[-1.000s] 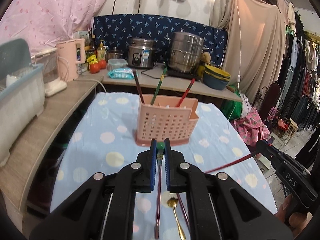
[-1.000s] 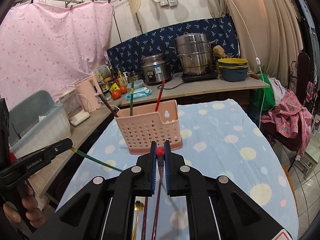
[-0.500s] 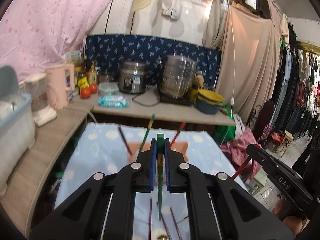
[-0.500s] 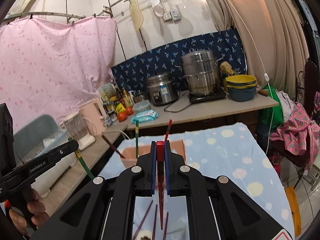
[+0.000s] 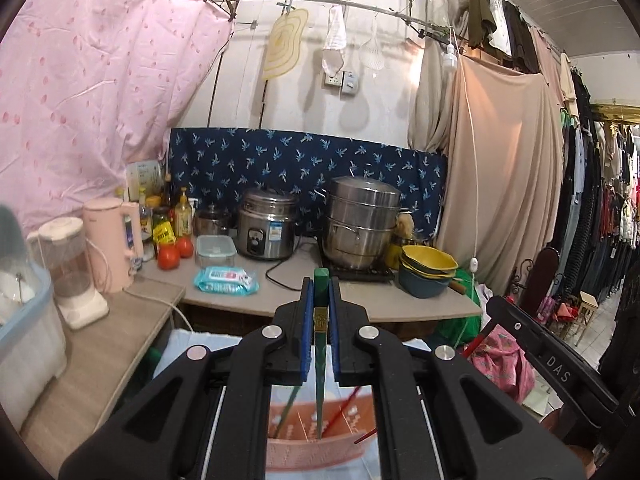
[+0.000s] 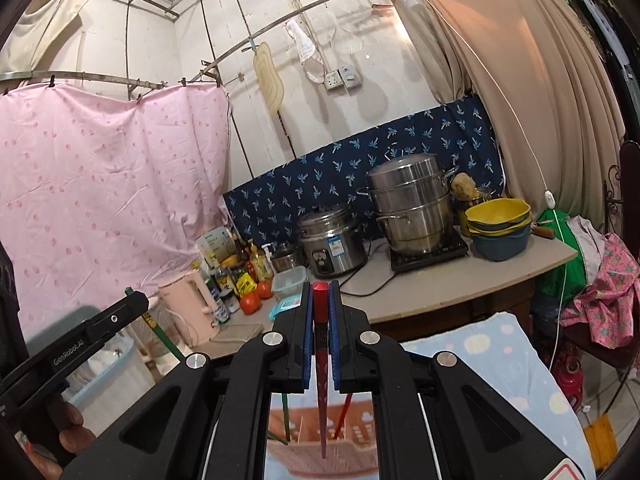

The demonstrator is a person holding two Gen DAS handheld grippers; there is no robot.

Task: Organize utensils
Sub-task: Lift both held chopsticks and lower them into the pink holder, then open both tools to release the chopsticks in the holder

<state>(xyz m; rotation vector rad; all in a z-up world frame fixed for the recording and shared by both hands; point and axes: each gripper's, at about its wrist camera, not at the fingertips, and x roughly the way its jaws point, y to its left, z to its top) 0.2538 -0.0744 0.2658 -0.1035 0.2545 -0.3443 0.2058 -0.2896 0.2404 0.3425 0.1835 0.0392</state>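
Your left claw (image 5: pixel 319 284) was clamped on a green chopstick (image 5: pixel 320 344), gripping it near its thick end so that the thin end hung down over the pink perforated plastic utensil basket (image 5: pixel 316 454). Your right claw (image 6: pixel 320 288) was clamped the same way on a red chopstick (image 6: pixel 321 364), its tip dangling just above the same basket (image 6: pixel 320 462).

A second earlier both claws were low over the bench with the chopsticks lying nearly flat along the spotted cloth and the basket standing ahead of them. By this moment you had lifted both, the sticks had swung to hang almost upright, and the basket had dropped to the bottom edge of each view, under the claws.

Inside the basket, the left wrist view showed a green chopstick (image 5: pixel 289 408) and a red chopstick (image 5: pixel 340 412) leaning against its walls; which compartments they stood in could not be told.

The basket sat on the bench's light blue tablecloth with pale dots (image 6: pixel 492 356). Beyond it, on the grey counter (image 5: pixel 400 304), stood a stack of yellow and blue bowls (image 5: pixel 426 272), a steel steamer pot (image 5: pixel 362 228) and a steel rice cooker (image 5: pixel 266 228).
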